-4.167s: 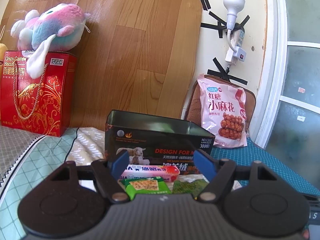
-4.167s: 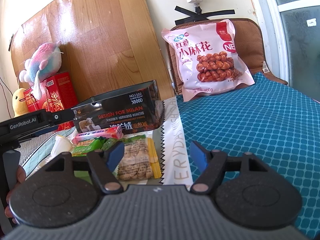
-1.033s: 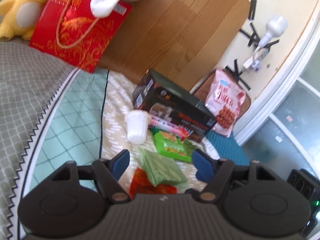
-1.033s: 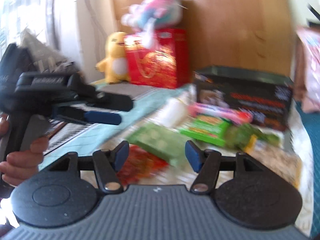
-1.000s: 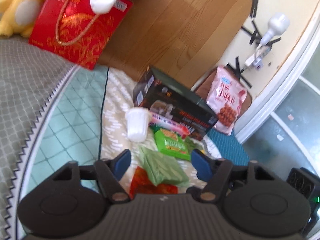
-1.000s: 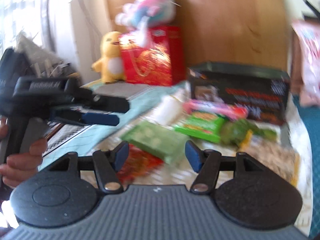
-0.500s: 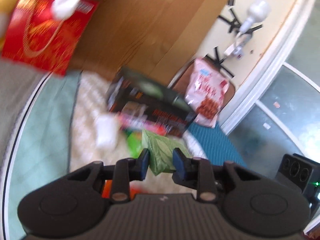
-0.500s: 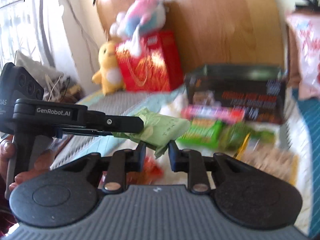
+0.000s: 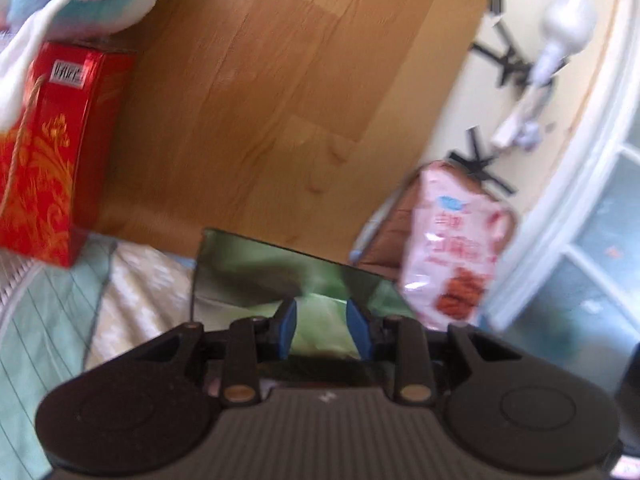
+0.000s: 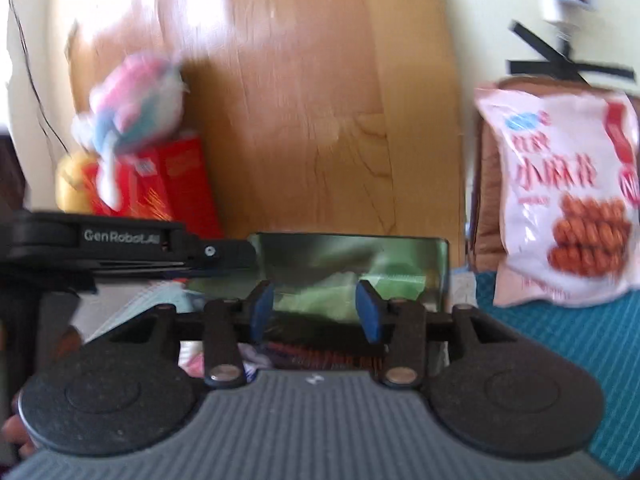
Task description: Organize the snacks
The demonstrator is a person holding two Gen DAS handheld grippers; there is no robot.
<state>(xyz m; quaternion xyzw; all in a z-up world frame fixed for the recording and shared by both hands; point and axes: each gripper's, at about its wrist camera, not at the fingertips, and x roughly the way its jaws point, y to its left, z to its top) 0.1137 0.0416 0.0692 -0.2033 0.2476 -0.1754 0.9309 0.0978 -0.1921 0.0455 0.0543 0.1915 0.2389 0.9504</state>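
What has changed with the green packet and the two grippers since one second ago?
The left gripper closed on the green packet and lifted it from the bed up to the open tin box. The right gripper is opening, with its pads apart. The pink snack bag stayed in place.

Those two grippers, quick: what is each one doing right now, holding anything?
Left gripper: shut on the crinkly light green snack packet, over the open dark tin box.
Right gripper: opening, pads clear of the packet.
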